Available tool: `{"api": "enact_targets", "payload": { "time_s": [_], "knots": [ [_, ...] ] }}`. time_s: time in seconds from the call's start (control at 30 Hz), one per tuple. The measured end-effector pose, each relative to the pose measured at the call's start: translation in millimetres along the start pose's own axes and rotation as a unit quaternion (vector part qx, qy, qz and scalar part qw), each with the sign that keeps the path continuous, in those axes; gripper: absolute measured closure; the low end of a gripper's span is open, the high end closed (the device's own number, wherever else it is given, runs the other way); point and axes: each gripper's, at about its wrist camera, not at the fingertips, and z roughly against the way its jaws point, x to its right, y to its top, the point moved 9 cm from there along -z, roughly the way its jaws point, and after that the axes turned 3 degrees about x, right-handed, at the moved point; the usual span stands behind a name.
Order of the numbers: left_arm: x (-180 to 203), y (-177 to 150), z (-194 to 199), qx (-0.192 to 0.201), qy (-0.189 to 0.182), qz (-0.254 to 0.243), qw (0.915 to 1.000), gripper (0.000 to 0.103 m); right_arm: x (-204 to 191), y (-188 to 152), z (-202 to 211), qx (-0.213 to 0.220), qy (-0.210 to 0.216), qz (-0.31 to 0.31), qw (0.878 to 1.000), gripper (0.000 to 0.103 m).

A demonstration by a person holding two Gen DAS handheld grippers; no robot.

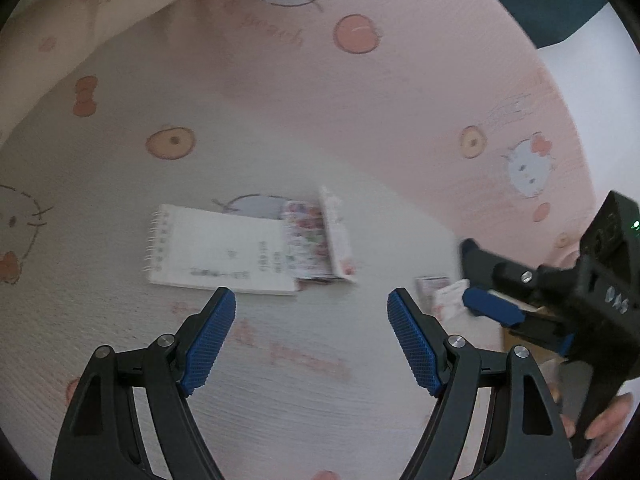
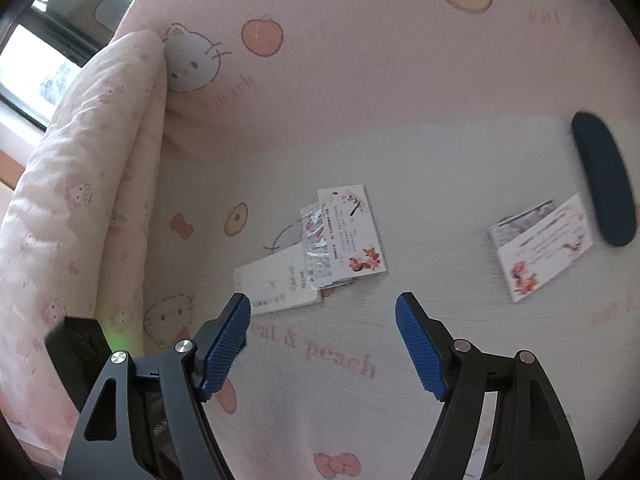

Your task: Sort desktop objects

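**Pink bedsheet, scattered stationery, both grippers empty**

Pink cartoon-print sheet [image 2: 400, 80] serves as the desktop, and the items lie loose on it, apparently awaiting sorting. A spiral notepad [image 1: 220, 252] lies partly under a glossy packet [image 2: 316, 248] topped by a floral card [image 2: 352, 232]; a second floral card [image 2: 544, 248] and a dark blue case [image 2: 604, 184] sit well apart. The left gripper [image 1: 312, 336] hovers released just short of the notepad. The right gripper [image 2: 324, 344], also spread wide and empty, points between both piles.

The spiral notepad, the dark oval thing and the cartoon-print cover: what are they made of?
Spiral notepad: matte white paper, wire coil binding. Dark oval thing: navy, smooth, dull; blurred, so fabric or plastic is unclear. Cartoon-print cover: soft woven cloth, judging by its fine ribbed texture.
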Motion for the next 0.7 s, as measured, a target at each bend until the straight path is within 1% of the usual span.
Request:
{"api": "enact_targets", "payload": {
  "time_s": [0.1, 0.13, 0.2, 0.23, 0.27, 0.3, 0.33, 0.37, 0.4, 0.43, 0.47, 0.53, 0.6, 0.7],
  "knots": [
    [-14, -5, -6, 0.002, 0.011, 0.009, 0.9999, 0.022, -3, -10, -20, -0.013, 0.031, -0.016, 0.999, 0.029],
    [-18, -6, -6, 0.003, 0.011, 0.015, 0.9998, 0.022, -5, -11, -26, -0.014, 0.036, -0.018, 0.999, 0.030],
    [-25, -6, -6, 0.007, 0.012, 0.020, 0.9997, 0.022, -8, -16, -38, -0.016, 0.039, -0.017, 0.999, 0.035],
    [-29, -6, -6, 0.009, 0.013, 0.022, 0.9996, 0.022, -9, -17, -43, -0.017, 0.039, -0.015, 0.999, 0.044],
    [-33, -5, -6, 0.013, 0.016, 0.021, 0.9996, 0.022, -11, -19, -48, -0.016, 0.039, -0.012, 0.999, 0.060],
    [-37, -4, -6, 0.018, 0.019, 0.020, 0.9995, 0.022, -12, -20, -51, -0.011, 0.040, -0.010, 0.999, 0.072],
    [-41, -3, -5, 0.024, 0.023, 0.018, 0.9993, 0.022, -13, -21, -56, -0.004, 0.036, -0.005, 0.999, 0.092],
    [-44, -1, -3, 0.034, 0.023, 0.017, 0.9990, 0.024, -13, -22, -60, 0.003, 0.026, 0.001, 1.000, 0.093],
    [-47, 1, 0, 0.046, 0.022, 0.015, 0.9986, 0.048, -13, -22, -62, 0.008, 0.019, 0.006, 1.000, 0.094],
    [-50, 3, 1, 0.054, 0.024, 0.011, 0.9982, 0.069, -14, -23, -65, 0.007, 0.021, 0.008, 1.000, 0.094],
    [-53, 4, -2, 0.050, 0.038, 0.007, 0.9980, 0.095, -14, -25, -68, 0.003, 0.026, 0.008, 1.000, 0.094],
    [-61, 4, -8, 0.042, 0.051, 0.014, 0.9977, 0.096, -15, -28, -77, -0.005, 0.035, 0.000, 0.999, 0.094],
    [-72, 5, -11, 0.044, 0.058, 0.037, 0.9967, 0.096, -18, -30, -86, -0.010, 0.037, -0.001, 0.999, 0.094],
    [-89, 10, -8, 0.066, 0.077, 0.068, 0.9925, 0.096, -20, -33, -96, -0.016, 0.035, 0.004, 0.999, 0.094]
  ]
}}
